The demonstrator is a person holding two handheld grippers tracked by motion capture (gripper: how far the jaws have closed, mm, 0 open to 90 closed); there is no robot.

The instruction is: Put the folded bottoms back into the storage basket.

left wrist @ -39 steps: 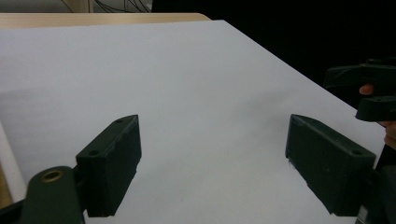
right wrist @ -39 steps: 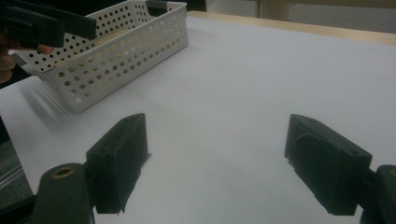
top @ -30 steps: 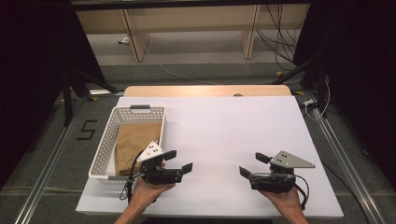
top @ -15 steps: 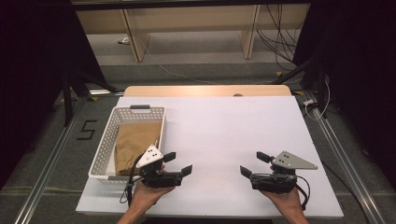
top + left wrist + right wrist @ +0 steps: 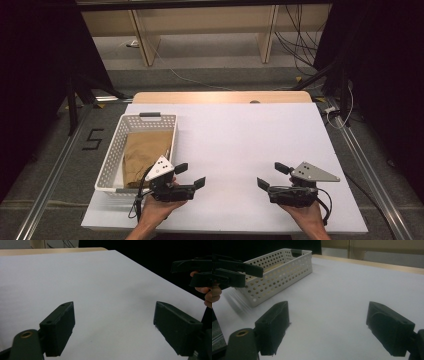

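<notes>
Holding both tools low at near edge of white worktop (image 5: 240,145), you have left hand-held gripper (image 5: 190,176) and right hand-held gripper (image 5: 269,176) spread wide, nothing between jaws. Step looks like start of reach. Brown folded cloth (image 5: 142,155) lies flat inside white perforated basket (image 5: 131,120) just beyond left tool, long axis running near-to-far. Next move likely: swing left tool over basket rim, descend onto cloth.

White perforated basket (image 5: 115,159), brown cloth (image 5: 142,155)
</notes>
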